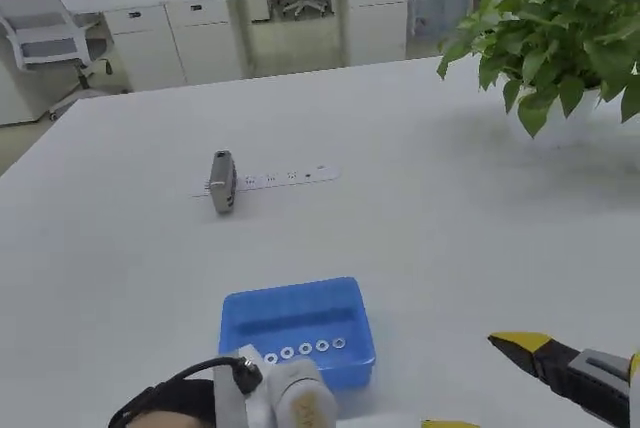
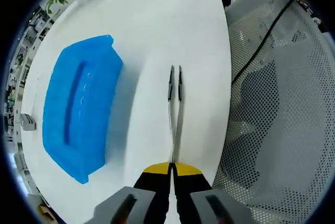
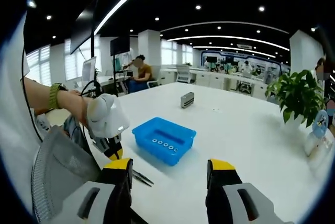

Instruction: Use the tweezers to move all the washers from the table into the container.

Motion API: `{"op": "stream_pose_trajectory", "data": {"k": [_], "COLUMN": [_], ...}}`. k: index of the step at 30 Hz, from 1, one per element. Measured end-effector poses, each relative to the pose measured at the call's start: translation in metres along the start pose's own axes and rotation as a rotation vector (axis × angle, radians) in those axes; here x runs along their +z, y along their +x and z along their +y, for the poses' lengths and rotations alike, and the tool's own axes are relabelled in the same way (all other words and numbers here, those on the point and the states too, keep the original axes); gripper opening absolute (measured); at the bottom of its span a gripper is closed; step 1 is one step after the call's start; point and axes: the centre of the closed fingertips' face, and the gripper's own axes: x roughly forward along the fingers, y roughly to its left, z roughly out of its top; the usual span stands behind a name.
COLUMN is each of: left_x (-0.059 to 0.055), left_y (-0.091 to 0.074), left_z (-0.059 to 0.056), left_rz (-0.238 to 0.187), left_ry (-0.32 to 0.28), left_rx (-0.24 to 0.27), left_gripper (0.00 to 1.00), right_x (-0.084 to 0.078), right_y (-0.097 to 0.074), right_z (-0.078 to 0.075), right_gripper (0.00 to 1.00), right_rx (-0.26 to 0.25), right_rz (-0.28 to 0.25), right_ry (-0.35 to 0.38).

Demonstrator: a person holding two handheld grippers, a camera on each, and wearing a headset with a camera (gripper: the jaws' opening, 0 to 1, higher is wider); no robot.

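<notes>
**Head view.** A broad white tabletop; its left edge slants away at the far left and its far edge runs across the top; wide bare surface lies on every side of the shallow blue plastic container, which sits near the front. From left to right:
- the left gripper, low at the left, just beside the container's near wall;
- a small grey box-shaped adapter on a flat white power strip, well beyond the container;
- five small silver ring washers, in one row on the container floor along its near wall;
- the right gripper, low at the right, well apart from the container;
- a leafy green potted plant at the far right.

**Left gripper view.** The container lies at the left; the yellow-tipped jaws are pressed together on the handle end of thin steel tweezers; the two points stand slightly apart over bare table between the container and the table's near edge; whether they touch the surface cannot be told; a grey mesh chair lies past that edge, unseen from the head.

**Right gripper view.** The chair and left gripper are at the left; this gripper's jaws stand wide apart, nothing between them; the container, washers inside, sits ahead.
</notes>
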Motion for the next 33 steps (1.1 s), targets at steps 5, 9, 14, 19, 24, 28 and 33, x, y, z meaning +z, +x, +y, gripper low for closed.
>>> {"op": "stream_pose_trajectory", "data": {"k": [5,9,14,19,24,28,33], "left_x": [0.006,-0.002,-0.004,-0.01,-0.009,-0.009,-0.01], "left_y": [-0.015,-0.037,-0.087,-0.126,-0.156,-0.174,-0.192], "left_z": [0.005,0.005,0.016,0.02,0.024,0.027,0.03], "left_rz": [-0.254,-0.395,-0.7,-0.879,-1.029,-1.147,-1.245], "left_ry": [-0.273,-0.385,-0.565,-0.63,-0.671,-0.714,-0.723], "left_rx": [0.025,0.053,0.174,0.303,0.419,0.467,0.56], "left_gripper": [0.01,0.12,0.31,0.44,0.59,0.73,0.91], "right_x": [-0.002,0.0,0.0,0.01,0.025,0.035,0.044], "right_y": [0.004,0.006,0.008,0.004,0.002,0.001,-0.004], "right_z": [-0.004,-0.007,-0.015,-0.02,-0.018,-0.02,-0.022], "right_gripper": [0.55,0.56,0.59,0.65,0.71,0.77,0.88], "right_rx": [0.012,-0.006,-0.024,-0.011,-0.007,-0.022,-0.041], "right_rz": [0.007,0.005,-0.016,-0.048,-0.06,-0.108,-0.163], "right_ry": [0.018,0.015,0.052,0.012,-0.114,-0.063,-0.037]}}
